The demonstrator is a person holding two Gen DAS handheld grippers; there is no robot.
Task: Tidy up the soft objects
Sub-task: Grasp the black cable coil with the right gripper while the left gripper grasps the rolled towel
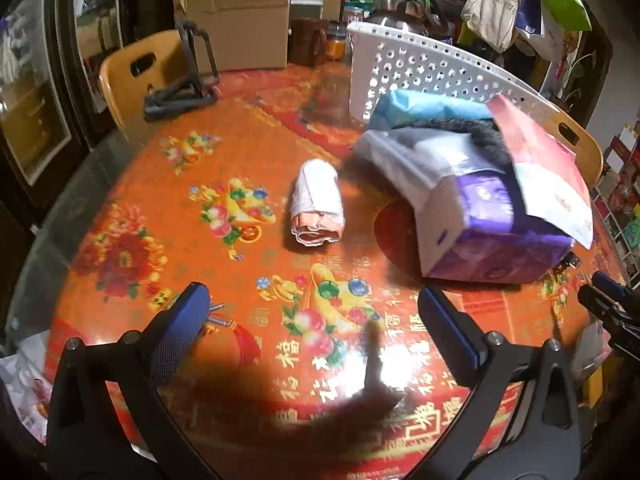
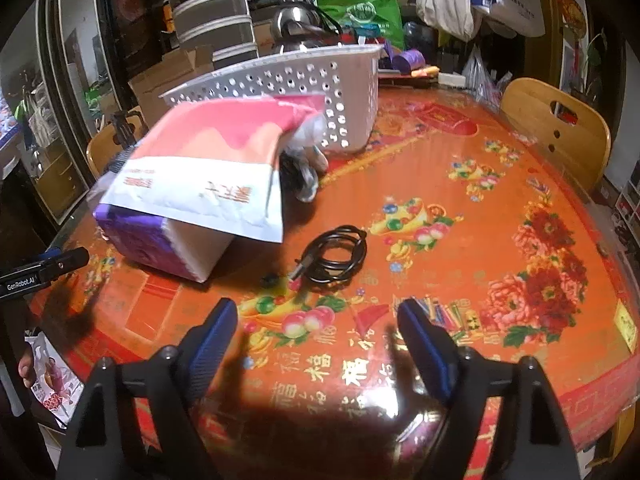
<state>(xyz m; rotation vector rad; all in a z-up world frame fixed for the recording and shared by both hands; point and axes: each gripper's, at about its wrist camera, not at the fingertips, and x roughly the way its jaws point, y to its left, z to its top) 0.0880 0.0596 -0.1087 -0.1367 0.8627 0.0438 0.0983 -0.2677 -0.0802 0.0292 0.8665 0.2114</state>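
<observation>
Soft packs [image 2: 192,172] carry blurred red characters; left gripper [image 2: 44,268] reads "GenRobot.AI".

A round bench [image 1: 192,208] under a glossy red-orange cloth printed with flowers and gold characters carries the lot. On it lie a rolled white-and-pink cloth [image 1: 317,203], a purple-and-white soft pack [image 1: 480,236] with other packets piled on top, a white perforated basket [image 2: 304,92], a coiled black cable [image 2: 336,256] and a cardboard box [image 1: 236,24].
</observation>
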